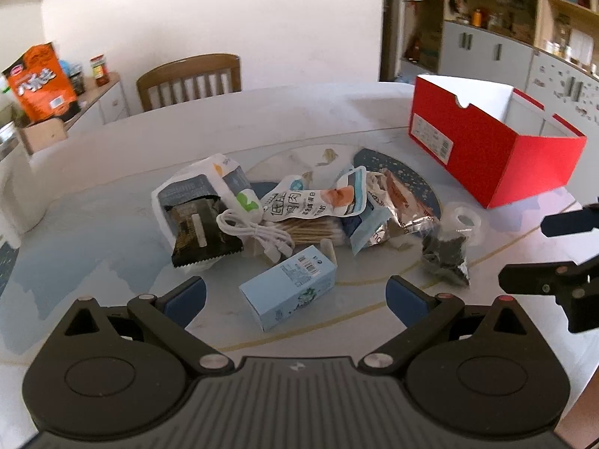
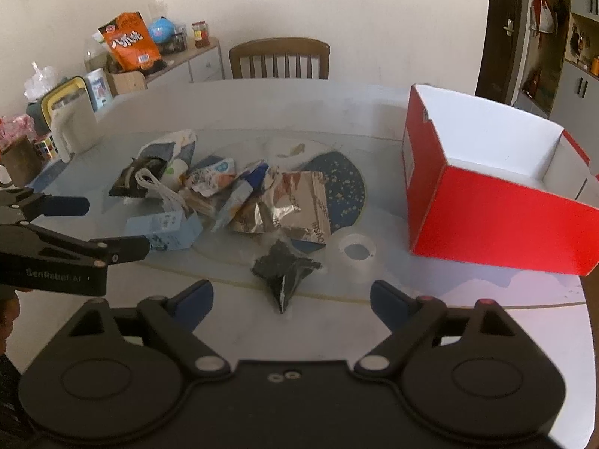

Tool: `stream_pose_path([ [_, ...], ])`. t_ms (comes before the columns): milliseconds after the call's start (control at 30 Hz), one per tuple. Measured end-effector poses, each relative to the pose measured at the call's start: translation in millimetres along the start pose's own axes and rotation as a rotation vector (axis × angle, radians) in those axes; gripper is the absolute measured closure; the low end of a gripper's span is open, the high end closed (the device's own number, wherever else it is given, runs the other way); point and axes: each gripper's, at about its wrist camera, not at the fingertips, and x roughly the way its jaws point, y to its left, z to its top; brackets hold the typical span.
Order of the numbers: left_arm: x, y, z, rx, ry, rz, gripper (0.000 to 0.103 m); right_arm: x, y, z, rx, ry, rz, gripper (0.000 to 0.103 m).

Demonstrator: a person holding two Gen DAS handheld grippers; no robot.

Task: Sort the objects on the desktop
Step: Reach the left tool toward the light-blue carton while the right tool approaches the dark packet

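Observation:
A heap of small items lies mid-table: a light blue carton (image 1: pixel 288 288), a white cable (image 1: pixel 258 235), cotton swabs (image 1: pixel 310 229), a dark snack packet (image 1: pixel 200 232), a foil wrapper (image 2: pixel 288 205), a small black crumpled bag (image 2: pixel 286 271) and a clear tape roll (image 2: pixel 355 251). My left gripper (image 1: pixel 295 299) hangs open just above the blue carton, which lies between its fingers untouched. My right gripper (image 2: pixel 292 303) is open over the black bag, nothing gripped. Each gripper shows in the other's view: the left gripper (image 2: pixel 112 228), the right gripper (image 1: pixel 543 250).
An open red shoebox (image 2: pixel 501 220) with a white inside stands at the right of the table (image 1: pixel 112 224). A wooden chair (image 2: pixel 279 58) is behind the far edge. A white jug (image 2: pixel 73 123) and a cluttered sideboard are at the left. Shelves stand at the far right.

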Motion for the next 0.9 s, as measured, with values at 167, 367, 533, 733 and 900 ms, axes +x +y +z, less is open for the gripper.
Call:
stream_pose_path([
  [167, 13, 9, -3, 0.023, 0.010, -0.025, 0.001, 14, 6, 2, 0.013, 0.026, -0.010, 0.013],
  [367, 28, 18, -6, 0.053, 0.020, -0.055, 0.001, 30, 13, 5, 0.027, 0.049, -0.028, 0.014],
  [533, 38, 25, -7, 0.056, 0.026, -0.082, 0.002, 44, 15, 7, 0.038, 0.073, -0.039, 0.014],
  [733, 48, 29, -9, 0.065, 0.032, -0.116, 0.006, 59, 19, 10, 0.055, 0.100, -0.052, 0.017],
  [900, 54, 29, -10, 0.081, 0.033, -0.133, 0.018, 68, 19, 10, 0.071, 0.121, -0.069, 0.021],
])
